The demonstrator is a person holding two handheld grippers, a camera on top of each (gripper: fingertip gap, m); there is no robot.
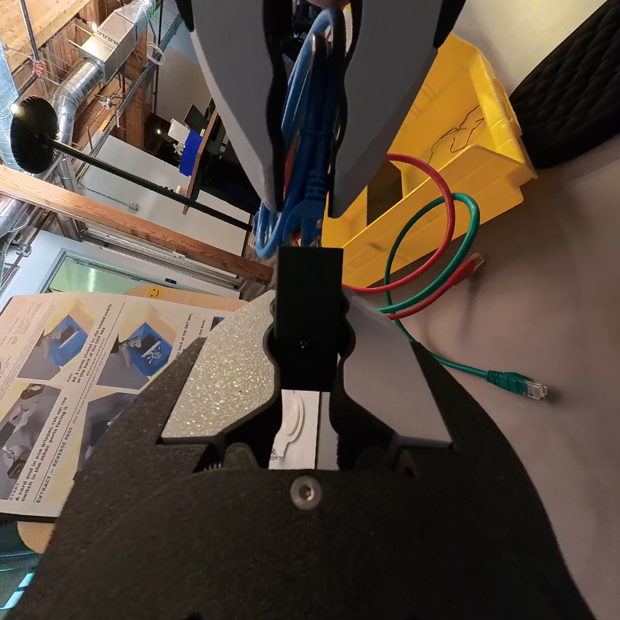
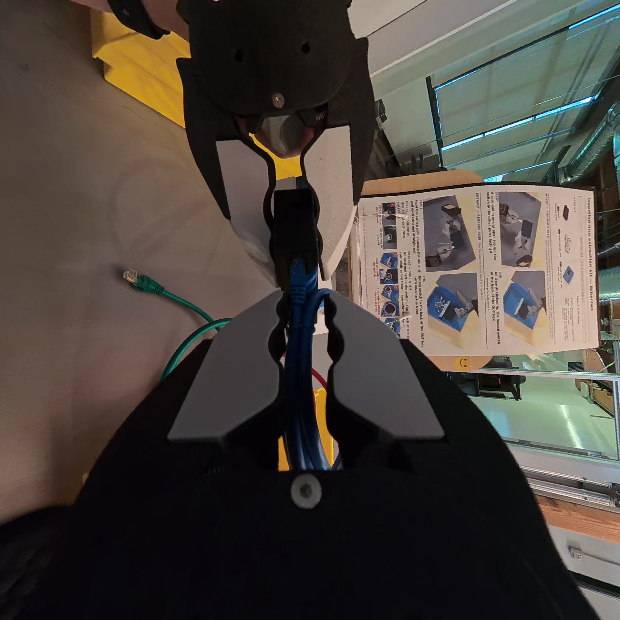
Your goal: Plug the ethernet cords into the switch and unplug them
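Jaws first: left gripper (image 1: 307, 322) clamps the switch (image 1: 308, 318), a small, light, rigid box; right gripper (image 2: 303, 315) pinches the blue cord (image 2: 302, 335) behind its stiff boot, plug at the port. Green cord (image 1: 469, 235) and red cord (image 1: 446, 201) lie limp on the bench (image 1: 553, 302), best taken by the boots.

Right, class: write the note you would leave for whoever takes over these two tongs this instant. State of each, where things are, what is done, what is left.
Left tongs: shut on the black switch, held off the table.
Right tongs: shut on the blue cord, just behind its plug, which sits at the switch's port; whether it has clicked in cannot be told.
Green cord and red cord: plug ends loose on the grey table, beside the yellow bin.
Done: blue brought to the port.
Left: confirm blue, plug in green and red, then unplug all.
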